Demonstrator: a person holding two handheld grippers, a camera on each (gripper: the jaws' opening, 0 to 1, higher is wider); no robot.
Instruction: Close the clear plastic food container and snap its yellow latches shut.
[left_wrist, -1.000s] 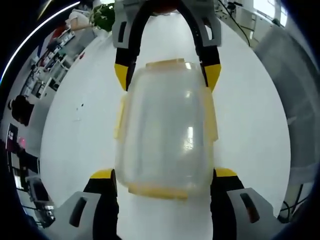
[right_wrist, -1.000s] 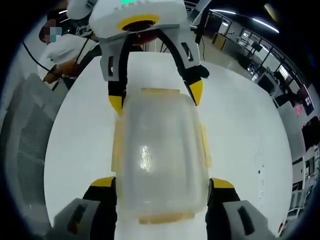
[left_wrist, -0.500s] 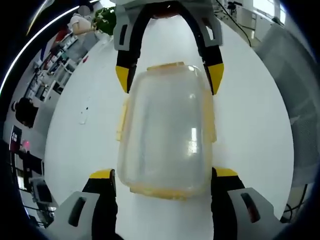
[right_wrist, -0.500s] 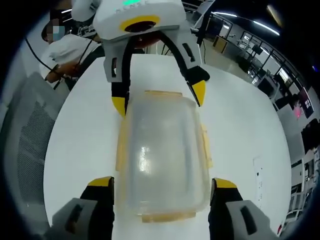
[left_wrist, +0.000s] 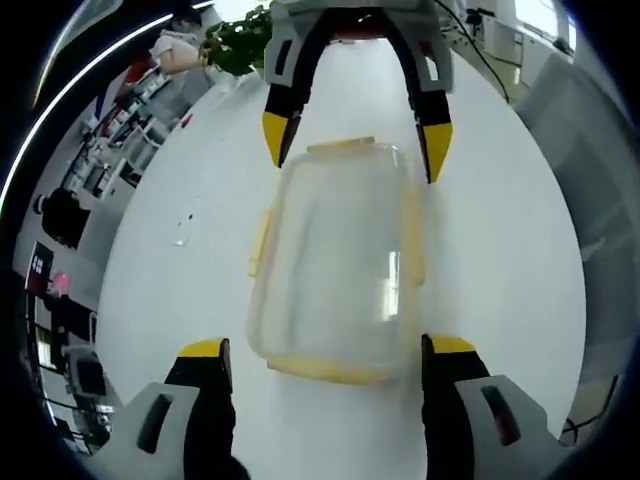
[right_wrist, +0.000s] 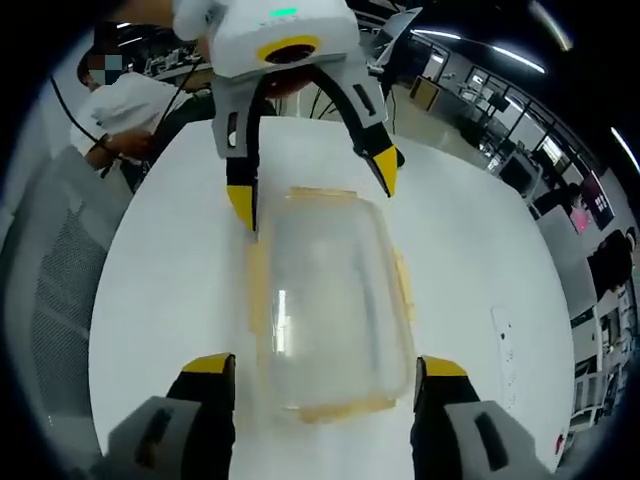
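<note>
White table (left_wrist: 520, 260), bearing the whole scene, with the clear plastic food container (left_wrist: 340, 265) lying on it, lid seated on top. The container's long axis runs straight from one gripper to the other, so each gripper faces one short end.

Left gripper (left_wrist: 325, 350), seen in its own view: its yellow-tipped fingers (left_wrist: 205, 350) are spread wide, wider than the container, and hold nothing. The near short end of the container lies between them, apparently touched by neither finger.

Right gripper (right_wrist: 315, 365), seen in its own view: likewise spread wide and empty-handed, its fingers (right_wrist: 210, 365) flanking the opposite short end of the container (right_wrist: 330, 290). Each gripper also appears at the top of the other's view, straddling the far end; in the left gripper view the right gripper (left_wrist: 355, 140) stands just beyond the far rim.

Yellow latches: one on each short end, the near one (left_wrist: 335, 370) just ahead of the left fingers, and one on each long side (left_wrist: 260, 245). The side latches sit midway between the grippers, about equally near to both. Whether any latch is snapped down cannot be told.

Judged next requirement: each gripper presses the end latch nearest it, along the long axis.
</note>
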